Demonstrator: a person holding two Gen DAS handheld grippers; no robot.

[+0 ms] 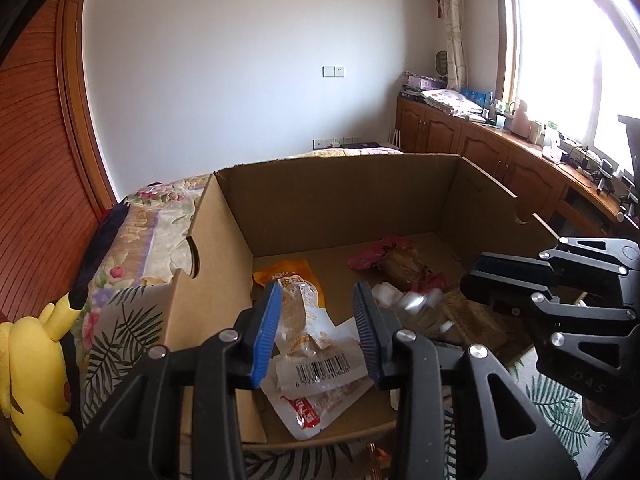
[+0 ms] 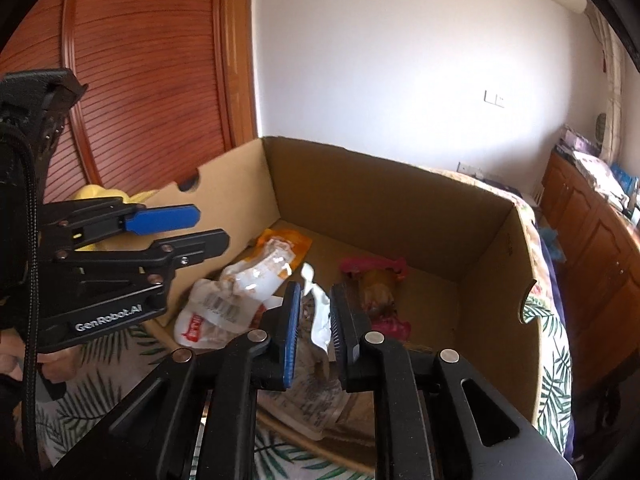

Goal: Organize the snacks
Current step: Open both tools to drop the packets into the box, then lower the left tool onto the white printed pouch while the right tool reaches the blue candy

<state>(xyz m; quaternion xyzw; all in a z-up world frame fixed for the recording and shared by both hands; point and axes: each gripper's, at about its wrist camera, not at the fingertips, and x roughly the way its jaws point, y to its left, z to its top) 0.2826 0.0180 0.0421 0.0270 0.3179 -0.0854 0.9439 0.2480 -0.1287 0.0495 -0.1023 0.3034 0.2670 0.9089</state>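
Note:
An open cardboard box [image 1: 340, 200] [image 2: 380, 208] stands on a bed and holds several snack packets. My left gripper [image 1: 316, 316] is open and empty above a clear packet with a barcode [image 1: 320, 364] at the box's near left; it shows at the left of the right wrist view [image 2: 192, 228]. An orange packet [image 1: 288, 274] [image 2: 294, 242] lies behind it. A pink-wrapped snack [image 1: 396, 260] [image 2: 378, 280] lies mid-box. My right gripper [image 2: 314, 312] has its fingers closed narrowly around a white and clear packet [image 2: 318, 320]; it shows at the right of the left wrist view [image 1: 476, 280].
The bed has a floral cover [image 1: 132, 240] and a leaf-print sheet [image 2: 556, 380]. A yellow plush toy [image 1: 36, 368] sits left of the box. A wooden wardrobe [image 2: 140, 60] stands behind. Wooden cabinets [image 1: 480, 144] with clutter run under the window at the right.

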